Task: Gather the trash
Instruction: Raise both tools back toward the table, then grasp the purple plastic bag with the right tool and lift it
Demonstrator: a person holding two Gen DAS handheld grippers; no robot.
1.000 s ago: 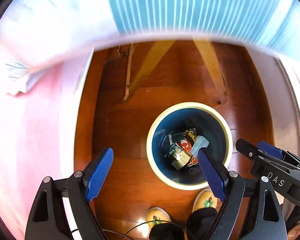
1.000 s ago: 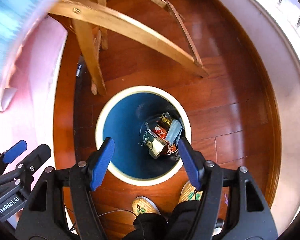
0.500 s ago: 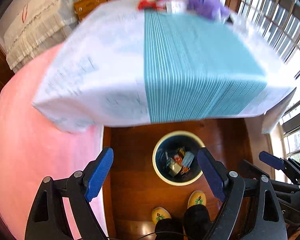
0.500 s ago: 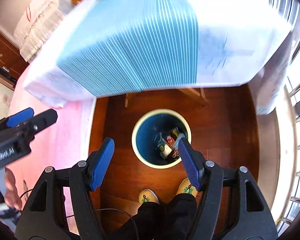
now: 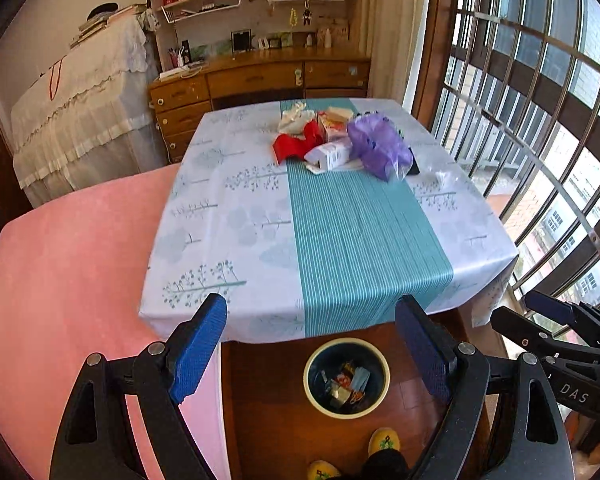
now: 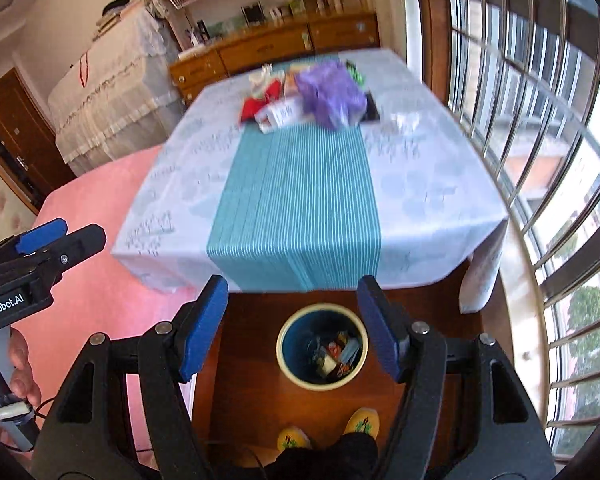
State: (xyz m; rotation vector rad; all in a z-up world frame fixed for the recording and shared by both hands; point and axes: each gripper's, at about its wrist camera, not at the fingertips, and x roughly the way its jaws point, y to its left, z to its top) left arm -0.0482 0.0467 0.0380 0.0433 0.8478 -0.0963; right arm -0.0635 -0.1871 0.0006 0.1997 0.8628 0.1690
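Both the left tongs [image 5: 312,340] and the right tongs [image 6: 294,326] stand spread with nothing between their pads. The trash [image 5: 340,140], a heap of red, white and purple wrappers, lies at the far end of the desk [image 5: 360,240]. More scraps sit in the bin [image 5: 346,378] on the floor beside the desk's near edge.

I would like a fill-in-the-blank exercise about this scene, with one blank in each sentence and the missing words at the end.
1. The trash bin stands on the wooden ____.
2. The purple bag lies on the ____, at its far end.
3. The jaws of the left gripper and the right gripper are open and hold ____.
4. The stripe down the middle of the tablecloth is ____.

Missing words: floor; table; nothing; teal
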